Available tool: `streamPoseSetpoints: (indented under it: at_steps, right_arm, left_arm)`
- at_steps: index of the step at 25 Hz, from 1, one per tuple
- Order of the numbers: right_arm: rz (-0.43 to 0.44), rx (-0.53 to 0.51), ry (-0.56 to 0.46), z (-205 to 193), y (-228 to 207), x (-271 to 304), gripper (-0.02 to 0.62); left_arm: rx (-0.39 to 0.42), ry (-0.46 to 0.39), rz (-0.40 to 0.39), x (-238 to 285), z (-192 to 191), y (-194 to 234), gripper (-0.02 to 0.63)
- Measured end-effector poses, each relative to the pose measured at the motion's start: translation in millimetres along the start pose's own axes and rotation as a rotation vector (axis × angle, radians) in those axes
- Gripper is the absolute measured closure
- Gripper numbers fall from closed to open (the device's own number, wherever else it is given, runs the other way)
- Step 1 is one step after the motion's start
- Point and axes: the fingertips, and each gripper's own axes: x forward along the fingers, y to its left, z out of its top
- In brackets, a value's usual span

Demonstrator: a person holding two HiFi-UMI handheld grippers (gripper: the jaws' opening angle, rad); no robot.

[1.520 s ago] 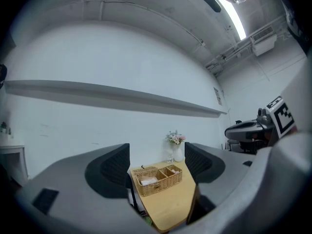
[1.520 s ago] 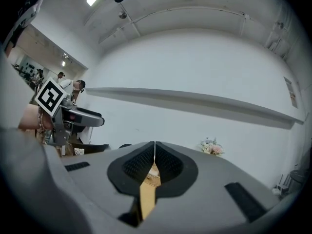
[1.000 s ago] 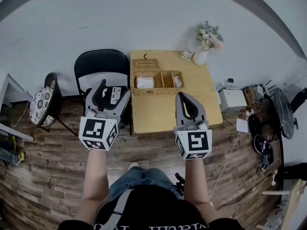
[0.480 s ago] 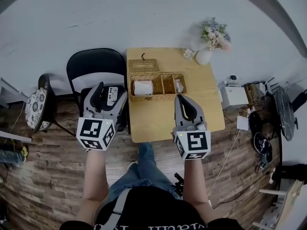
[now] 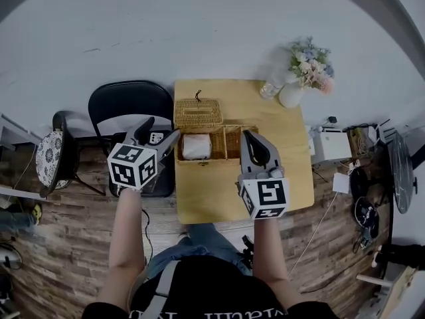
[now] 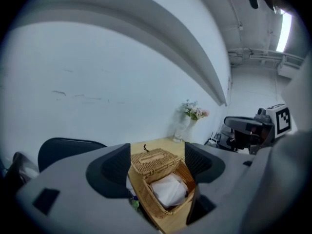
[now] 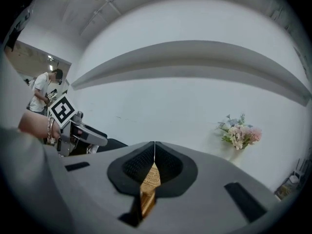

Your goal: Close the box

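A wicker box stands on the wooden table, its lid swung open to the far side. Something white fills its left compartment. My left gripper hangs open just left of the box, off the table's left edge, pointing at it. In the left gripper view the box and its raised lid show between the spread jaws of the left gripper. My right gripper is shut and empty, its tips over the box's right end. In the right gripper view the right gripper shows only a strip of wicker.
A black chair stands left of the table, with a white remote-like thing on its seat. A vase of flowers and a glass sit at the table's far right corner. A patterned stool is far left, a white appliance right.
My left gripper has swung right and turned its jaws toward the box. The view has drawn closer to the table. The right gripper stays shut near the box's right end.
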Motion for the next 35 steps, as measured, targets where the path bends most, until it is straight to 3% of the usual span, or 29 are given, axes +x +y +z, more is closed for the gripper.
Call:
streamPoseSetpoints:
  at_steps: [7,15,20,26,32,35]
  right_arm:
    - [0.033,0.038,0.051,-25,-28,50,0.58]
    - [0.074,0.058,0.12,-52,-45,90,0.58]
    - [0.11,0.046,0.149,-62,-48,107,0.58]
    - [0.147,0.045,0.192,-81,-48,119,0.58]
    - [0.162,0.051,0.188,-87,-44,125,0.58]
    - [0.168,0.049,0.185,-86,-41,125,0.58]
  left_arm:
    - [-0.106,0.165,-0.047,77,-27,37,0.265]
    - [-0.335,0.308,-0.067,140,-69,83,0.265]
    - [-0.495,0.346,-0.097,167,-89,101,0.265]
    - [-0.607,0.399,-0.154,195,-104,107,0.284]
    - [-0.588,0.43,-0.218,203,-102,100,0.39]
    - [-0.558,0.418,-0.217,202,-99,100,0.396]
